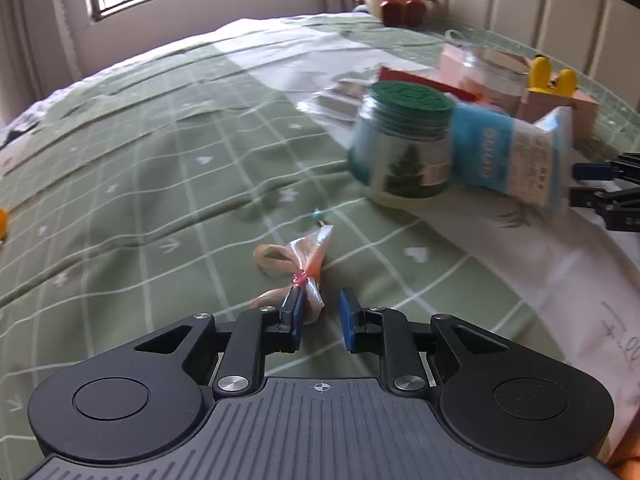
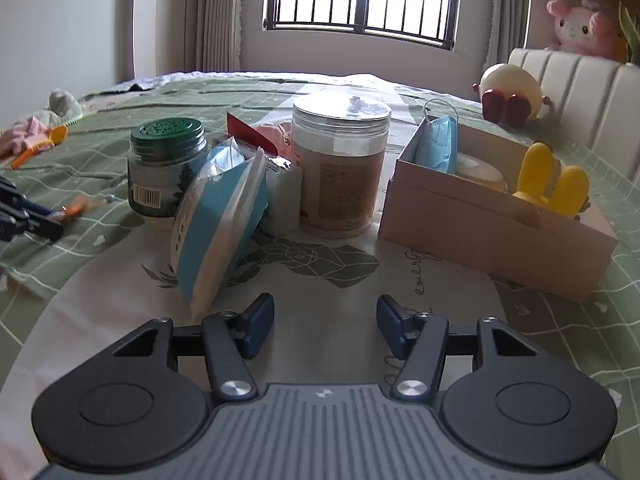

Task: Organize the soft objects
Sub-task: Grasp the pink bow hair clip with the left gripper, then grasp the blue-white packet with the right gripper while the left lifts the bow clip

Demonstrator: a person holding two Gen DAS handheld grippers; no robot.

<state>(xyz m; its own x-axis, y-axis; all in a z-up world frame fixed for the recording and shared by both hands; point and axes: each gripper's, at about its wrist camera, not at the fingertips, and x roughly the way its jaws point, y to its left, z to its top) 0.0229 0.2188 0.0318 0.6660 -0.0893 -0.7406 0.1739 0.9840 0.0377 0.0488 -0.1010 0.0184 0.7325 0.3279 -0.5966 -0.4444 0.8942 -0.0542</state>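
Observation:
A pink-orange ribbon bow [image 1: 306, 270] lies on the green checked bedspread [image 1: 160, 184]. My left gripper [image 1: 320, 314] hovers just over its near end, jaws a little apart; one ribbon tail rests against the left pad [image 1: 297, 312] and the other pad is clear of it. In the right wrist view that gripper [image 2: 28, 216] shows at the left edge beside the bow [image 2: 74, 210]. My right gripper [image 2: 326, 326] is open and holds nothing above the white cloth, close behind a soft blue-and-white packet [image 2: 220, 220] that leans on a green-lidded jar [image 2: 166, 168].
A clear jar [image 2: 340, 168] stands mid-bed. To the right, a cardboard box [image 2: 492, 232] holds a blue face mask [image 2: 438, 144] and a yellow eared toy [image 2: 556, 184]. A cream plush [image 2: 512, 92] sits by the headboard, a pink plush [image 2: 576, 28] above it. Small clothes [image 2: 36, 132] lie far left.

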